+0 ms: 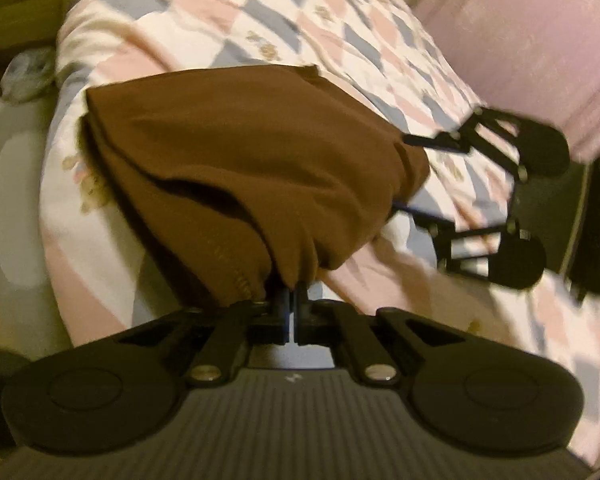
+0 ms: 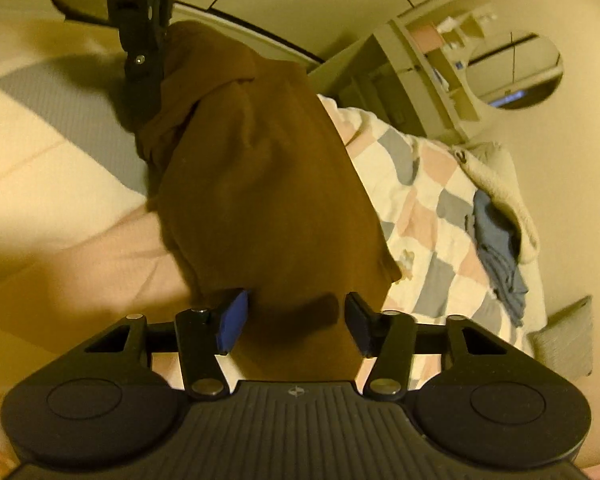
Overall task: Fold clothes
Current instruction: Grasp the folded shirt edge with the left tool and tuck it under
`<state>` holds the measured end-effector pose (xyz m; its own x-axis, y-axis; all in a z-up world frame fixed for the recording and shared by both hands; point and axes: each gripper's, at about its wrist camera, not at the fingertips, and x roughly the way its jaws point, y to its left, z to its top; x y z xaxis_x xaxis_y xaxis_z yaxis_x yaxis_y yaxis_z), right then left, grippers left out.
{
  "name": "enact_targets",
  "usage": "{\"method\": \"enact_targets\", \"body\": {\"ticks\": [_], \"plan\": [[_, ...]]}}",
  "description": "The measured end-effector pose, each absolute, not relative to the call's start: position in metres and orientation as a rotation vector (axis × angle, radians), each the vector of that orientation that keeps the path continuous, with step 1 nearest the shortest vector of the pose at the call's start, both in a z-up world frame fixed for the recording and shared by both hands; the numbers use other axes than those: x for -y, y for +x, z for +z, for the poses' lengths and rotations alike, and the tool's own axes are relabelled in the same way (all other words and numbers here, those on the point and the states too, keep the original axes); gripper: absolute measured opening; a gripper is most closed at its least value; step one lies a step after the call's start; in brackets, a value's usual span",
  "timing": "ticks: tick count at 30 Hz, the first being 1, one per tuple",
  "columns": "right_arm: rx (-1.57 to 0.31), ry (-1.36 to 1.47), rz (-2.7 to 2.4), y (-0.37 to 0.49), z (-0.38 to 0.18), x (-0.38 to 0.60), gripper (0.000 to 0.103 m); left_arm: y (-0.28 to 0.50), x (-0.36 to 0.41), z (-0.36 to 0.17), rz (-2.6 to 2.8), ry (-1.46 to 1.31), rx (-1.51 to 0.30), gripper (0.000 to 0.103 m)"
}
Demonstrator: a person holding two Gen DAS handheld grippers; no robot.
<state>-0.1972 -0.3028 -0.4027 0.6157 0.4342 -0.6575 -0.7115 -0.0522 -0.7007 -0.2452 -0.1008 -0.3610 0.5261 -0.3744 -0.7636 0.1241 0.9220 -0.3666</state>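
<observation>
Closest to the left wrist lens, the left gripper (image 1: 291, 300) had its two fingers pinched together on a gathered edge of the brown garment (image 1: 240, 160), the cloth bunching into folds right where they met. That garment lay partly folded on the checked quilt (image 1: 260, 12) of pink, grey and white, its far edge flat and its near edge lifted.

At the right of the same view, the right gripper (image 1: 416, 172) stood with its fingers spread, one on either side of the garment's right corner but not clamped on it. From its own camera the right gripper (image 2: 296, 320) showed blue pads wide apart, brown cloth lying between them. Further right on the quilt lay a blue cloth (image 2: 500, 248) beside a cream towel (image 2: 504, 184).

Only one hand held the fabric, as far as I could judge. If the left lifted or pulled before the right closed, the unheld corner would likely sag and the fold skew. Closing too shallow might catch only the top layer, or snag the quilt beneath.
</observation>
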Motion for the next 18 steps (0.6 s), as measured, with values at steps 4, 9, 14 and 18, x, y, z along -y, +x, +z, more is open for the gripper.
{"method": "enact_targets", "body": {"ticks": [4,9,14,18], "plan": [[-0.312,-1.285,0.97,-0.185,-0.393,0.3,0.02,-0.253,0.103,-0.339,-0.409,-0.056,-0.96,0.0],[-0.406,-1.181,0.969,-0.174,-0.373,0.301,0.014,-0.266,0.095,-0.335,-0.506,0.177,-0.978,0.0],[-0.484,-1.177,0.917,-0.181,-0.389,0.302,0.017,-0.274,0.089,-0.37,-0.43,0.27,-1.07,0.0],[-0.528,-1.086,0.898,-0.186,-0.367,0.299,0.021,-0.276,0.069,-0.351,-0.399,0.062,-1.071,0.0]]}}
